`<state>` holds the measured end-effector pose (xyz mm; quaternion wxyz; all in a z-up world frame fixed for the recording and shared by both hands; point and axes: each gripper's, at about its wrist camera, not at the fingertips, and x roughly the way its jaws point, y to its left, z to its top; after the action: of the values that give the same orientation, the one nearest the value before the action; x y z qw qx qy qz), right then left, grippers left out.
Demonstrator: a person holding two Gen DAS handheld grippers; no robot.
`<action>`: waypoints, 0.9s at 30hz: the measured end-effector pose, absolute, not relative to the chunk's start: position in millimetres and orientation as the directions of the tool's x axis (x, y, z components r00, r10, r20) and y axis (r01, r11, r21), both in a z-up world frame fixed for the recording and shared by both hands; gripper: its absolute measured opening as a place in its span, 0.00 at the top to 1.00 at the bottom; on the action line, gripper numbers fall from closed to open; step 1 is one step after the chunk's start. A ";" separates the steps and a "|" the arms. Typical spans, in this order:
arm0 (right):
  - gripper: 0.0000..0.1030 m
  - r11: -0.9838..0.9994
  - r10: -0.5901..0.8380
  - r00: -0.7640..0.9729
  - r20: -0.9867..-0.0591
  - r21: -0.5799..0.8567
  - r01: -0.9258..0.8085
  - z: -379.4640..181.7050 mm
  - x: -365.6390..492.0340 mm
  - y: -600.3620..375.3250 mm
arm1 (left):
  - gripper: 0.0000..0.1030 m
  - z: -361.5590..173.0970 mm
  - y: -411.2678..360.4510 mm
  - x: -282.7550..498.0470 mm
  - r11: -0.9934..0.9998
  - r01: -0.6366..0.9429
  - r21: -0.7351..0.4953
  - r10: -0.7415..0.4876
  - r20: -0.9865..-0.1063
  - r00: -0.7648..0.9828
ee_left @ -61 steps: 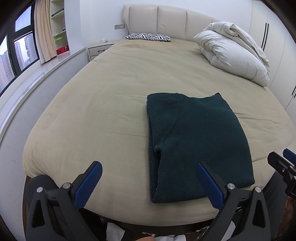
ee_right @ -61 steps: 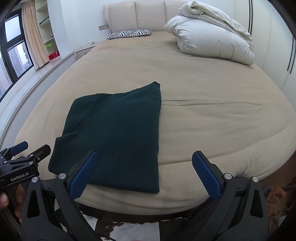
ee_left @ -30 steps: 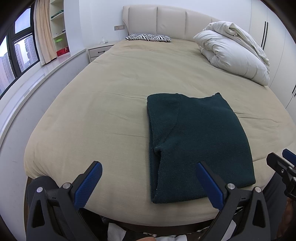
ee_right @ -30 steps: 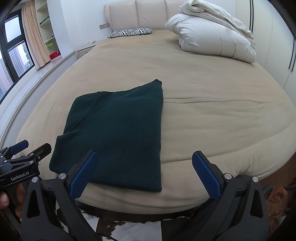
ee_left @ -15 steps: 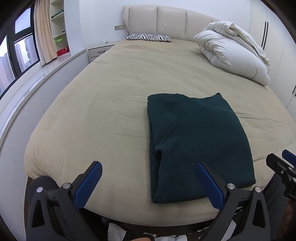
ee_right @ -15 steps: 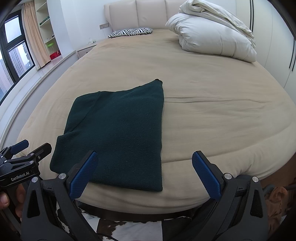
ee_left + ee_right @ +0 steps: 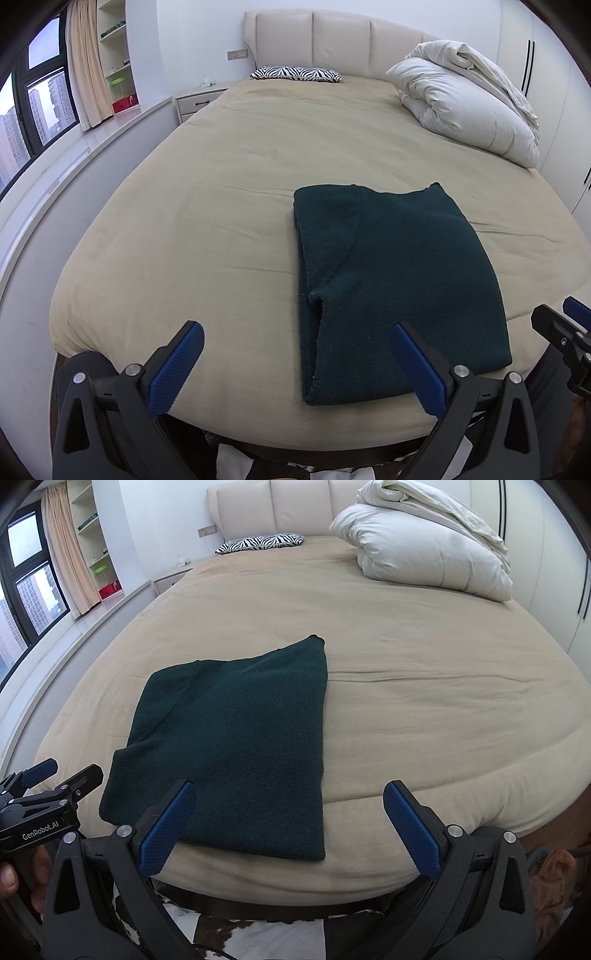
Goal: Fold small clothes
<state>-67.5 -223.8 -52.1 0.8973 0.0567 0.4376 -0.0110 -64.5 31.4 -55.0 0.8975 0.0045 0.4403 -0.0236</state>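
A dark green knitted garment [image 7: 391, 280] lies folded into a rectangle near the foot edge of the beige bed [image 7: 236, 192]; the right wrist view shows the same garment [image 7: 240, 738] with a sleeve layer tucked along its left side. My left gripper [image 7: 299, 363] is open and empty, held off the bed's edge, left of the garment's near corner. My right gripper [image 7: 288, 821] is open and empty too, just short of the garment's near right edge. Each gripper appears at the border of the other's view.
A bundled white duvet [image 7: 461, 107] sits at the far right of the bed, and a zebra-print pillow [image 7: 295, 72] lies by the headboard. A nightstand [image 7: 199, 99] and window ledge run along the left. Wardrobe doors stand at the right.
The right gripper's view has crept slightly toward the bed; the garment lies unmoved. Both grippers stay open.
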 end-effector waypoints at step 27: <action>0.00 0.992 0.041 0.609 -0.792 0.103 0.067 -55.2 -66.3 -221.5 | 0.00 -57.9 28.4 -64.3 0.997 0.072 -0.006 -0.048 -0.800 0.598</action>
<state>-66.3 -221.5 -55.2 0.8947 0.0611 0.4423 -0.0073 -64.3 28.4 -57.9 0.8938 0.0133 0.4470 -0.0337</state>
